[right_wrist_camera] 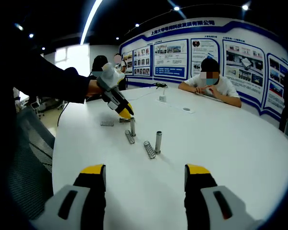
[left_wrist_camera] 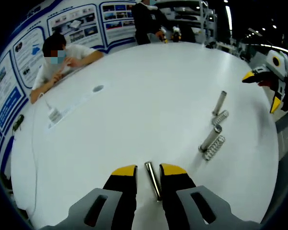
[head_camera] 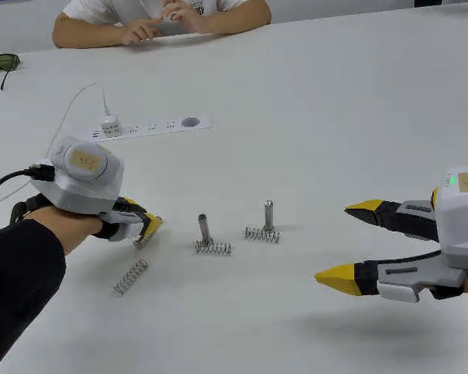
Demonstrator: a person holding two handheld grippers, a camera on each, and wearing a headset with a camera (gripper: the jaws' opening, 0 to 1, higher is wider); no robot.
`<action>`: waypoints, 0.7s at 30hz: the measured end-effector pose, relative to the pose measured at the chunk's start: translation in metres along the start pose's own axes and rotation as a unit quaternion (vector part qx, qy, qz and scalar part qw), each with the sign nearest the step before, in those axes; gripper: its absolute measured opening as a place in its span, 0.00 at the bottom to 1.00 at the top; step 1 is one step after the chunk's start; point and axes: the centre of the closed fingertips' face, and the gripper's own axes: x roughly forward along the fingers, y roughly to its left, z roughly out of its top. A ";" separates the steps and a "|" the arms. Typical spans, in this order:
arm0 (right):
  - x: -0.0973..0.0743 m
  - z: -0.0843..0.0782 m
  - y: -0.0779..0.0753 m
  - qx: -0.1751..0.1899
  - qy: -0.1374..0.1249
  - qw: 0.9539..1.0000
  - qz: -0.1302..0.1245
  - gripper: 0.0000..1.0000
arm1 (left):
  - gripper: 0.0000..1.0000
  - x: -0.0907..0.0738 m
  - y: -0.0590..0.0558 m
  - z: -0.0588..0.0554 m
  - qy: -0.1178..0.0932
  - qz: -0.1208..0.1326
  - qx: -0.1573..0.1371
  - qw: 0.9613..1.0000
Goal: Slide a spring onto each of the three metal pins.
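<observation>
Low on the left of the head view: left gripper down at the bench, jaws nearly together and clamped on the gripped pin — pin lying lengthwise between the yellow tips in the left gripper view. Tips at or just above the bench surface; contact hard to judge.

Just below that gripper, toward the person: loose spring, flat on the bench, on its own, touching nothing.

Further right: first standing pin upright on the bench, first spring lying on its side at the foot, just beside it, not threaded on. Beyond that: second standing pin, also upright, second spring lying at its foot in the same way.

Well apart to the right: right gripper raised off the bench, jaws spread wide, nothing between them — yellow tips pointed toward the two standing pins.

Far side of the bench: white power strip with a plugged adapter and thin cable, dark glasses near the left edge, a seated person with forearms resting on the bench.
</observation>
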 end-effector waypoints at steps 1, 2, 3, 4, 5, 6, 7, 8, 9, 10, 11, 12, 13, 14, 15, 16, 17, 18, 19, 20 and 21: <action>0.000 0.000 0.000 0.000 0.000 1.000 0.000 0.68 | 0.19 0.001 -0.001 0.000 0.004 0.001 -0.001 1.000; 0.000 0.000 -0.001 0.000 0.001 1.000 -0.001 0.68 | 0.18 0.003 -0.001 -0.002 0.011 0.003 0.000 1.000; -0.001 -0.001 -0.001 0.000 0.001 1.000 -0.002 0.68 | 0.18 0.004 -0.001 -0.002 0.013 0.004 0.001 1.000; -0.001 -0.001 -0.001 0.000 0.002 1.000 -0.002 0.68 | 0.18 0.005 -0.001 -0.002 0.017 0.005 0.001 1.000; -0.001 -0.001 -0.001 0.000 0.003 1.000 -0.003 0.68 | 0.17 0.006 -0.002 -0.003 0.023 0.004 -0.001 1.000; -0.001 -0.002 -0.001 0.000 0.003 1.000 -0.003 0.68 | 0.17 0.007 -0.002 -0.003 0.024 0.005 -0.001 1.000; -0.001 -0.002 -0.001 0.000 0.004 1.000 -0.003 0.68 | 0.16 0.008 -0.002 -0.003 0.027 0.005 -0.002 1.000; 0.000 -0.002 -0.001 0.000 0.004 1.000 -0.003 0.68 | 0.16 0.008 -0.002 -0.003 0.028 0.004 -0.003 1.000; 0.000 -0.003 -0.002 -0.001 0.004 1.000 -0.004 0.68 | 0.16 0.009 -0.003 -0.004 0.030 0.004 -0.004 1.000; 0.000 -0.003 -0.002 -0.001 0.005 1.000 -0.004 0.68 | 0.15 0.010 -0.003 -0.005 0.034 0.004 -0.005 0.999; 0.000 -0.003 -0.002 -0.001 0.006 1.000 -0.004 0.68 | 0.15 0.010 -0.003 -0.005 0.037 0.004 -0.005 0.999; 0.000 -0.004 -0.002 -0.001 0.007 1.000 -0.004 0.68 | 0.15 0.010 -0.003 -0.006 0.040 0.005 -0.005 0.999; 0.000 -0.004 -0.002 -0.001 0.007 1.000 -0.004 0.68 | 0.15 0.011 -0.003 -0.007 0.042 0.005 -0.004 0.999; 0.000 -0.004 -0.002 -0.002 0.008 1.000 -0.004 0.68 | 0.14 0.011 -0.003 -0.007 0.043 0.005 -0.004 0.999; 0.000 -0.005 -0.001 -0.002 0.009 1.000 -0.003 0.68 | 0.14 0.011 -0.003 -0.008 0.044 0.004 -0.005 0.999; 0.000 -0.005 -0.001 -0.002 0.009 1.000 -0.003 0.68 | 0.14 0.011 -0.003 -0.008 0.046 0.004 -0.006 0.999; 0.001 -0.006 -0.001 -0.003 0.010 1.000 -0.002 0.68 | 0.14 0.011 -0.003 -0.009 0.050 0.005 -0.007 0.999; 0.001 -0.006 -0.001 -0.003 0.011 1.000 -0.002 0.67 | 0.14 0.011 -0.003 -0.009 0.051 0.005 -0.007 0.999; 0.001 -0.006 -0.001 -0.004 0.012 1.000 -0.001 0.67 | 0.13 0.012 -0.002 -0.009 0.052 0.005 -0.008 0.999; 0.001 -0.007 -0.001 -0.004 0.012 1.000 -0.001 0.67 | 0.13 0.013 -0.002 -0.010 0.056 0.005 -0.011 0.998; 0.001 -0.007 0.000 -0.005 0.012 1.000 0.000 0.67 | 0.12 0.013 -0.002 -0.010 0.058 0.005 -0.011 0.998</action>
